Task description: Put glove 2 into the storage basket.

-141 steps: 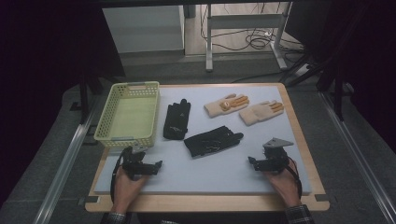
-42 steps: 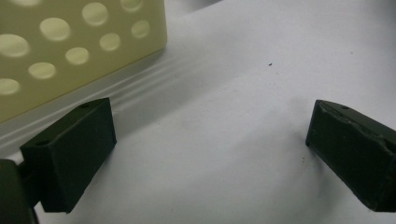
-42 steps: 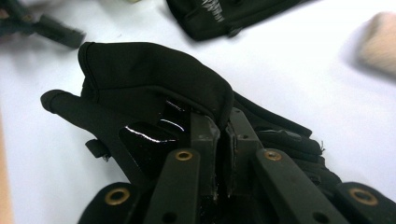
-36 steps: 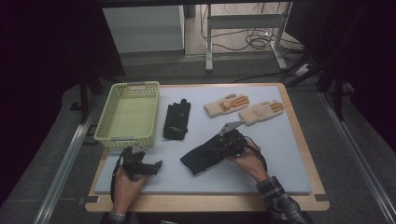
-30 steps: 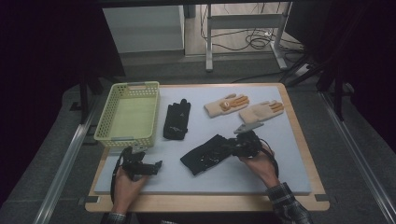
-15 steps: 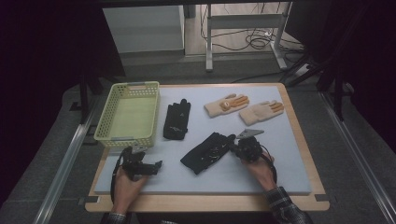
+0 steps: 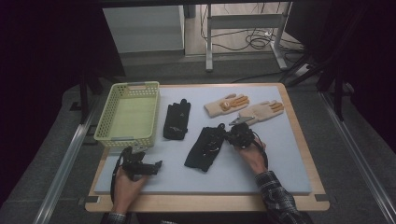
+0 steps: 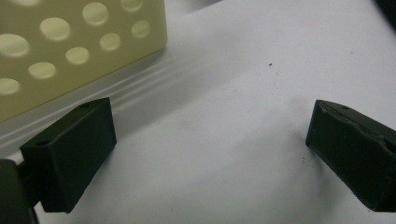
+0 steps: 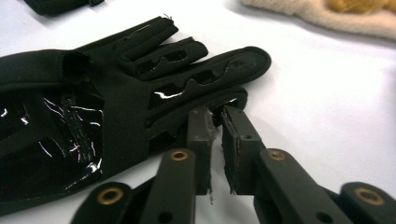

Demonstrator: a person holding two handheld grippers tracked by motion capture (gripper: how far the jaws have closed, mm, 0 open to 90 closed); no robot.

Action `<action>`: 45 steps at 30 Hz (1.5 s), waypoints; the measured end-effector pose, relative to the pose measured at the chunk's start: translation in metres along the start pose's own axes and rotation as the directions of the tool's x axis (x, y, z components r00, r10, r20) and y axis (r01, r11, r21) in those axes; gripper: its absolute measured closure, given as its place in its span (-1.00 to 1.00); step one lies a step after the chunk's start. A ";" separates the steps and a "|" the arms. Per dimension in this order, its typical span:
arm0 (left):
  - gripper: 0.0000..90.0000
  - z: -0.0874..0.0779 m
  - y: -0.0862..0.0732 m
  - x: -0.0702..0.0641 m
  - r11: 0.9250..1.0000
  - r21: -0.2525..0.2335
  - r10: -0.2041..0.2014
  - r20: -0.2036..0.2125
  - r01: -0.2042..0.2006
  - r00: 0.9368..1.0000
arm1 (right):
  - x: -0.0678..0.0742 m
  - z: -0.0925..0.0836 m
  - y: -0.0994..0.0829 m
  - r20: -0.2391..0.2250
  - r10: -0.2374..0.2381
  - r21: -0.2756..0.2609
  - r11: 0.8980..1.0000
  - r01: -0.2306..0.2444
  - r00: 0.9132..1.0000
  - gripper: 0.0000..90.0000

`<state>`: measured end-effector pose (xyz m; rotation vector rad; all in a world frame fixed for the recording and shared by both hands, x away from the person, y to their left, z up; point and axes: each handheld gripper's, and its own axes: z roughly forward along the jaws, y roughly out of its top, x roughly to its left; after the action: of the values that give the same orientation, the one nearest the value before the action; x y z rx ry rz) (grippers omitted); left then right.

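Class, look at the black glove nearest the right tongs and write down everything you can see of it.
The black glove lies flat and slanted on the pale mat, fingers toward the right tongs. It looks like soft matte fabric with glossy black patches on the palm and between the fingers. The tongs, nearly closed, pinch the edge of its nearest finger. A second black glove lies apart beside it.

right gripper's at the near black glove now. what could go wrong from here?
1. The right gripper has its jaws nearly together on the edge of one finger of the near black glove. So thin a pinch may slip on lifting.
2. That glove is limp, so a lift by one finger would probably leave it dangling, and it could drag on the mat or brush the tan glove nearby.
3. The left gripper rests open beside the basket, giving no support.
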<state>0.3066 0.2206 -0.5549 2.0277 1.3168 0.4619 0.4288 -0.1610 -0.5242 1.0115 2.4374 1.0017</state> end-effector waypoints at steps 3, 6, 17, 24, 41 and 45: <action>-0.96 0.000 0.000 0.000 1.000 0.000 0.000 0.000 0.000 1.000 | -0.003 -0.008 0.004 -0.021 0.032 -0.033 0.999 -0.033 0.999 0.63; -0.96 0.000 0.000 0.000 1.000 0.000 0.000 0.000 0.000 1.000 | -0.001 -0.011 0.015 -0.040 0.028 -0.046 0.999 -0.029 0.999 0.51; -0.95 0.000 0.000 0.000 1.000 0.004 0.004 -0.001 -0.004 1.000 | 0.010 -0.009 0.027 -0.086 0.020 -0.065 0.998 -0.025 0.996 0.31; -0.95 0.000 0.000 0.000 1.000 0.006 0.006 0.000 -0.006 1.000 | 0.028 0.009 0.051 -0.139 -0.013 -0.055 0.998 0.005 0.990 0.20; -0.96 0.000 0.000 0.000 1.000 0.000 0.000 0.001 0.000 1.000 | 0.071 0.082 0.117 -0.206 -0.108 -0.029 0.994 0.104 0.973 0.05; -0.96 0.000 0.000 0.000 1.000 -0.001 0.000 0.002 0.000 1.000 | 0.074 0.107 0.128 -0.205 -0.104 -0.013 0.995 0.103 0.973 -0.14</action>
<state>0.3067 0.2208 -0.5550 2.0269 1.3158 0.4600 0.4953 0.0086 -0.5102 0.8050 2.6231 1.1231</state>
